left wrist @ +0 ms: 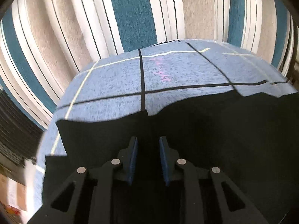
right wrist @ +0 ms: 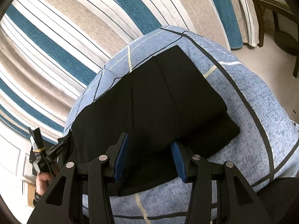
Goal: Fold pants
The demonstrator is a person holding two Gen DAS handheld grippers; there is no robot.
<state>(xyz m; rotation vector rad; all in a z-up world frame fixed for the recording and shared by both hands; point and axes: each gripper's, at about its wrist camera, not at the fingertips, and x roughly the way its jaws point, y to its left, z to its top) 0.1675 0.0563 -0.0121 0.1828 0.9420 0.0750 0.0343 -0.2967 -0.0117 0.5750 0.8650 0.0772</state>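
Note:
The black pants [right wrist: 155,100] lie folded in layers on a light blue checked cloth [right wrist: 248,97]. In the right wrist view my right gripper [right wrist: 149,147] hovers over the near edge of the pants with its jaws wide apart and nothing between them. In the left wrist view the pants [left wrist: 205,127] fill the lower half and my left gripper [left wrist: 148,146] sits low over them, jaws a narrow gap apart; black cloth lies under and between the blue pads. The left gripper [right wrist: 61,145] also shows at the pants' left edge in the right wrist view.
A carpet with teal, beige and white stripes [left wrist: 130,13] lies beyond the blue cloth [left wrist: 112,78]. A dark wooden chair [right wrist: 276,15] stands at the far right. Cardboard boxes [left wrist: 13,194] sit at the lower left.

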